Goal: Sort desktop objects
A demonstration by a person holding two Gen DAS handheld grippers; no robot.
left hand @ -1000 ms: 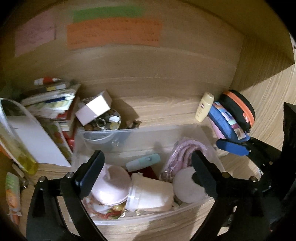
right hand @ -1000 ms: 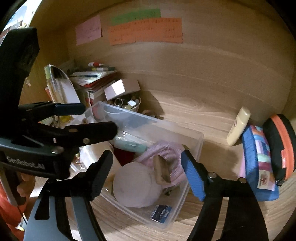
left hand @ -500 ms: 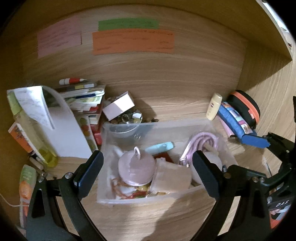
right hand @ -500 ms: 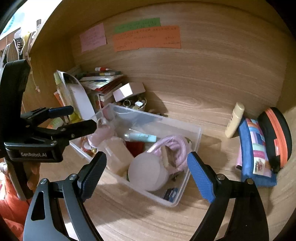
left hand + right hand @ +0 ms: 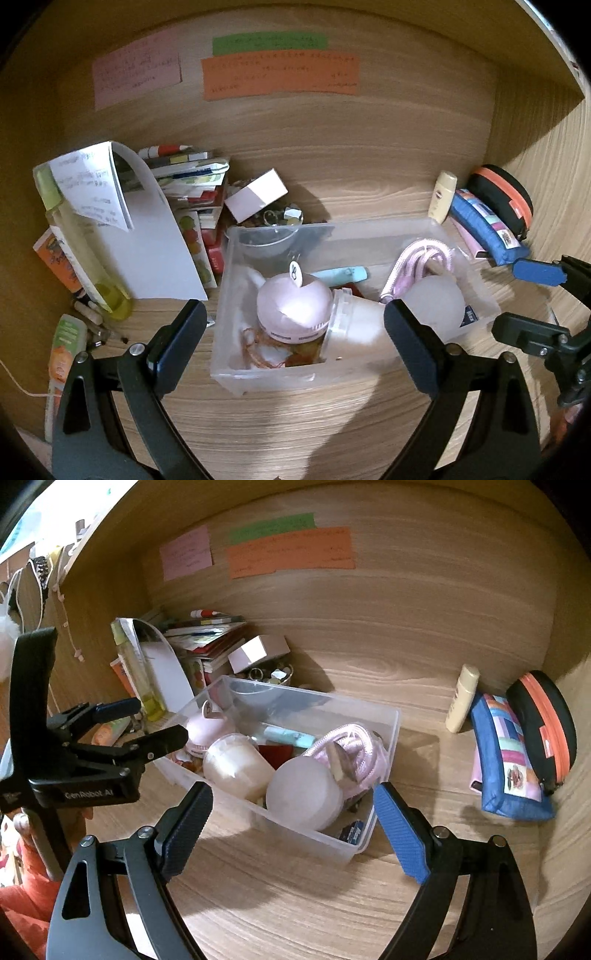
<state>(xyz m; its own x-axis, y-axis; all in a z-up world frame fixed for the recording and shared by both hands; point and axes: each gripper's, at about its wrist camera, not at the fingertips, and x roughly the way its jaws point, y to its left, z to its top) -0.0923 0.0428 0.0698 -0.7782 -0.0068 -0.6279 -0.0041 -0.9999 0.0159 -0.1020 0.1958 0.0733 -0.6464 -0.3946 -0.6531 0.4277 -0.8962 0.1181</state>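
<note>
Hand-held gripper (image 5: 295, 328) open; clear bin (image 5: 266, 380) crammed w/ items.

Your left wrist view looks down close onto the clear bin (image 5: 280, 373); your right views it obliquely from its right; both share it

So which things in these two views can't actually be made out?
- Writing on the orange note, both views: too small and blurred.
- Bottom layer of the clear bin, both views: buried under the pink round gadget and white jar.
- Small bowl contents, both views: too small, partly behind a white box.
</note>
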